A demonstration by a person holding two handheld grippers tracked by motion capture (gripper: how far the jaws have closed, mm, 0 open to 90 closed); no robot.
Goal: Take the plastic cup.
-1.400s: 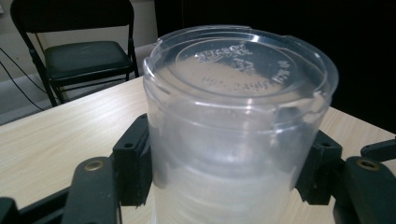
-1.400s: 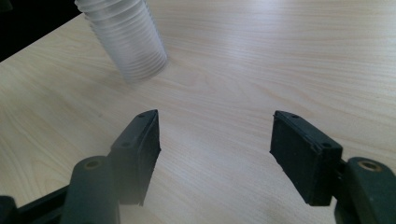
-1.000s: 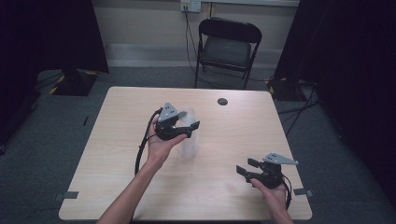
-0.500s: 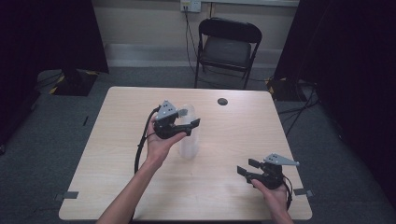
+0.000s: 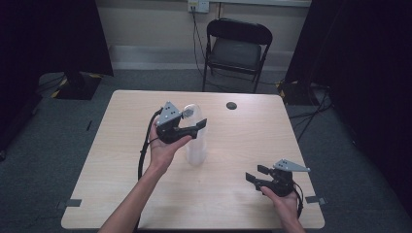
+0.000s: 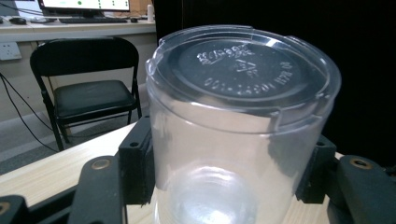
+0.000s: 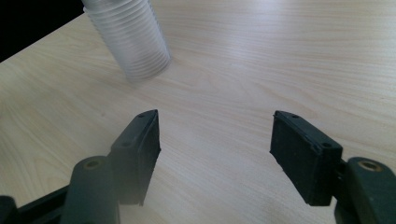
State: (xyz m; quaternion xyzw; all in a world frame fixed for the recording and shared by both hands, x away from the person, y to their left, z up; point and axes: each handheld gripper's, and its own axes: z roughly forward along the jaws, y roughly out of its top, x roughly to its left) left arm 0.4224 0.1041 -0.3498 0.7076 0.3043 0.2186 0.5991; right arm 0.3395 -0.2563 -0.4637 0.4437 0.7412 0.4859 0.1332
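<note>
The left gripper [image 5: 193,127] is clamping the top cup [image 6: 243,126] of an upside-down stack [image 5: 195,145] mid-table — a straight upward lift is looking best for freeing it cleanly — while the right gripper [image 5: 257,174] is resting open near the table's [image 5: 121,160] front edge.

Clear plastic cup stack [image 5: 196,141] — inverted, upright mid-table — top cup between jaws.
</note>
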